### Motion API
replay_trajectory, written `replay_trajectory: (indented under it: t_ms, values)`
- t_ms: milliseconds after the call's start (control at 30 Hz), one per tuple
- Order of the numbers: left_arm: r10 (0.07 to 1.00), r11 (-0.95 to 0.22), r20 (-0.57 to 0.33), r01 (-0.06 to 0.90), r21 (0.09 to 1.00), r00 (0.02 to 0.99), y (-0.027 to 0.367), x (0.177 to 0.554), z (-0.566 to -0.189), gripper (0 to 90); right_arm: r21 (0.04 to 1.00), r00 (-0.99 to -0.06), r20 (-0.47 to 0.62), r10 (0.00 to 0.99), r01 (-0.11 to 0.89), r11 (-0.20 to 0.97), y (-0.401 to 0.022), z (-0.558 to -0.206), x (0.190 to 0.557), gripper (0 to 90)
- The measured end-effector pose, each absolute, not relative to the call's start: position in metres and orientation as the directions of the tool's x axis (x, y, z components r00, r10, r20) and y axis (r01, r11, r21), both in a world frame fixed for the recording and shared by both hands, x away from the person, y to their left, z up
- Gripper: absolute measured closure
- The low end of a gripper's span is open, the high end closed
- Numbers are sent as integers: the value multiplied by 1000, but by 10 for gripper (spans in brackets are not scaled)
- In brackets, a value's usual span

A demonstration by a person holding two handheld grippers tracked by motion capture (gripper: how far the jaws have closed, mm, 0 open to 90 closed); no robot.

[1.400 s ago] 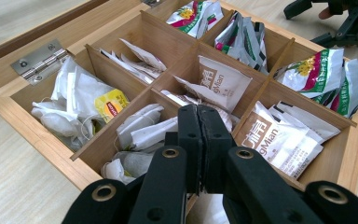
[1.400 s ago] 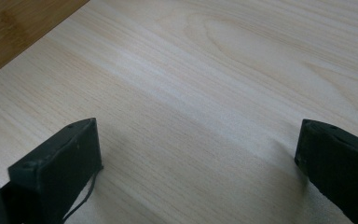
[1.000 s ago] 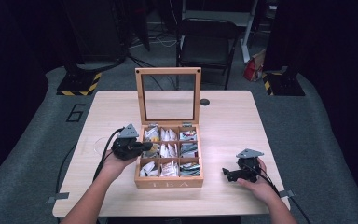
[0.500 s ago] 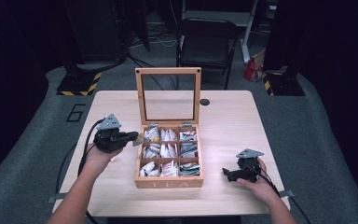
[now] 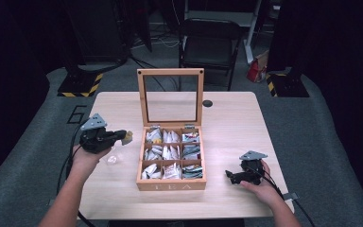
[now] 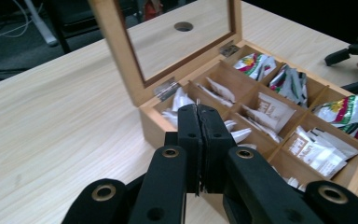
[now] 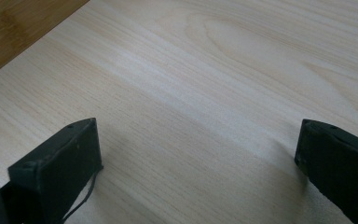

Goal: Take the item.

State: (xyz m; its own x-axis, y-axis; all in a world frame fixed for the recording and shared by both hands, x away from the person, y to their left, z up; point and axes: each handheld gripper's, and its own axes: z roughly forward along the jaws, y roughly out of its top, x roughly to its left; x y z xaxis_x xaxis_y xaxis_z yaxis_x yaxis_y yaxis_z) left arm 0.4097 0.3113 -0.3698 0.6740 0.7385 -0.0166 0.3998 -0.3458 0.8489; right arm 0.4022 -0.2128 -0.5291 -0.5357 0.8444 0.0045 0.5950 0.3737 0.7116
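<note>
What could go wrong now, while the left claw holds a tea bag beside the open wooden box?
1. The left claw pinches the tea bag only by a thin edge, above the table and apart from the tea box; the bag may slip and fall.
2. The glass lid stands upright close by; a sideways swing of that hand might knock it.
3. The right claw rests open on the table near the box's front corner and might nudge it.

High view looks down/fwd over whole table (image 5: pixel 227 118); left gripper view sits close, sharing tea box (image 6: pixel 256 116); right gripper view hugs tabletop.
</note>
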Motion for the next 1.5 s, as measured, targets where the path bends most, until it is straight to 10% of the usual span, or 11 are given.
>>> replay_trajectory:
  t_ms: [1500]
  values:
    - [847, -226, -83, 496, 839, 525, 378, 402, -399, 884, 710, -537, 6, 843, 596, 375, -213, -529, 402, 0]
